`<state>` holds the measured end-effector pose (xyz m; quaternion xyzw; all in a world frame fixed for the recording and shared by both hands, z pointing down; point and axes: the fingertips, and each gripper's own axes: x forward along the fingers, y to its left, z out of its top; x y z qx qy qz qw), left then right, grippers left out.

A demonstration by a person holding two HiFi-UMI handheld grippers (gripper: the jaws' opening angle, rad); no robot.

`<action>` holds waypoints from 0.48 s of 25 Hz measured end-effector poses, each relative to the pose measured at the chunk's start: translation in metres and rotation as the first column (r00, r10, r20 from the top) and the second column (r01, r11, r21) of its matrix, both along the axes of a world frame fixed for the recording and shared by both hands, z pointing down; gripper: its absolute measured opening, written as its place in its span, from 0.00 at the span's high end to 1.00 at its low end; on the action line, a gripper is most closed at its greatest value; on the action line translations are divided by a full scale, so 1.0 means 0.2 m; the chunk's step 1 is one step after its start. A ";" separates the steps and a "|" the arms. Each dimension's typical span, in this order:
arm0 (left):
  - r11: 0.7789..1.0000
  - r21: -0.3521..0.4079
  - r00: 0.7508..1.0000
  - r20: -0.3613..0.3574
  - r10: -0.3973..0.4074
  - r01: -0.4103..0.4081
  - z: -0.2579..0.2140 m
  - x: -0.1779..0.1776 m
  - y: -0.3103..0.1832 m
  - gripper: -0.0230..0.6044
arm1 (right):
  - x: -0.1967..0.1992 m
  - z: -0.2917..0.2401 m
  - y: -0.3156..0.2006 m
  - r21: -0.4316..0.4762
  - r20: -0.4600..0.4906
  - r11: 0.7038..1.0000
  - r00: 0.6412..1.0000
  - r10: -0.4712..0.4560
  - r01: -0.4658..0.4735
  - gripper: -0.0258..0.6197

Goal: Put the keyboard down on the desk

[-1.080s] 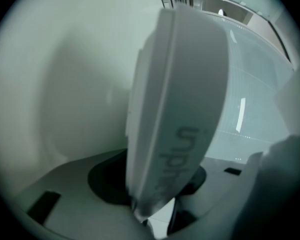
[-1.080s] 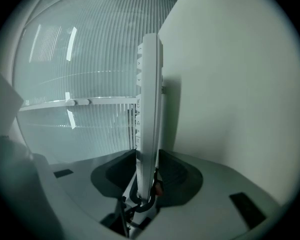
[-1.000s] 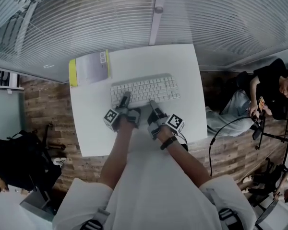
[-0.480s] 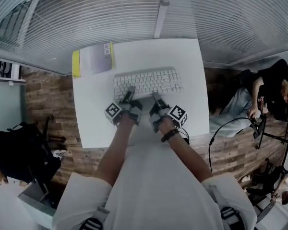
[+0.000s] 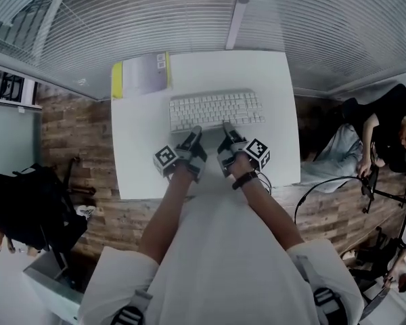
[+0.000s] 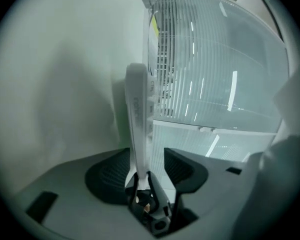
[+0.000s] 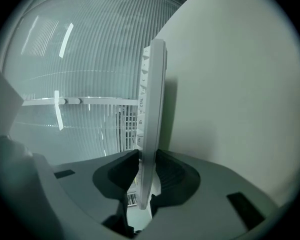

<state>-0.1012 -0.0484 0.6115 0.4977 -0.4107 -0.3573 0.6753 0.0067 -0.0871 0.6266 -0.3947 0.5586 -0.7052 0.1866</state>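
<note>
A white keyboard lies lengthwise across the middle of the white desk. Both grippers are at its near long edge. My left gripper straddles that edge. In the left gripper view the keyboard stands edge-on between the jaws of the left gripper, with a clear gap on one side, and they have just been opening. My right gripper holds the same edge further right. In the right gripper view both pads of the right gripper press on the keyboard. I cannot tell whether the keyboard's underside touches the desk.
A grey booklet with a yellow edge lies at the desk's far left corner. A ribbed glass wall runs behind the desk. A seated person and a black cable are to the right. A dark bag is on the wooden floor to the left.
The left gripper has drawn back from over the keys to the keyboard's near edge. The right gripper has stayed on the keyboard. The whole head view has shifted.
</note>
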 end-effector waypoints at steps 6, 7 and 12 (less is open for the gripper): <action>0.999 -0.021 0.999 -0.021 0.028 -0.028 0.01 0.05 0.12 0.65 | 0.00 0.04 0.01 -0.015 -0.019 1.000 1.000 0.003 -0.003 0.79; 0.999 -0.019 0.999 -0.025 0.032 -0.032 0.02 0.05 0.12 0.65 | 0.00 0.05 0.01 -0.020 -0.022 1.000 1.000 0.003 -0.003 0.79; 0.997 0.001 0.996 -0.043 0.073 -0.073 0.01 0.06 0.12 0.65 | 0.01 0.10 0.02 -0.051 -0.048 0.999 0.999 0.000 -0.003 0.79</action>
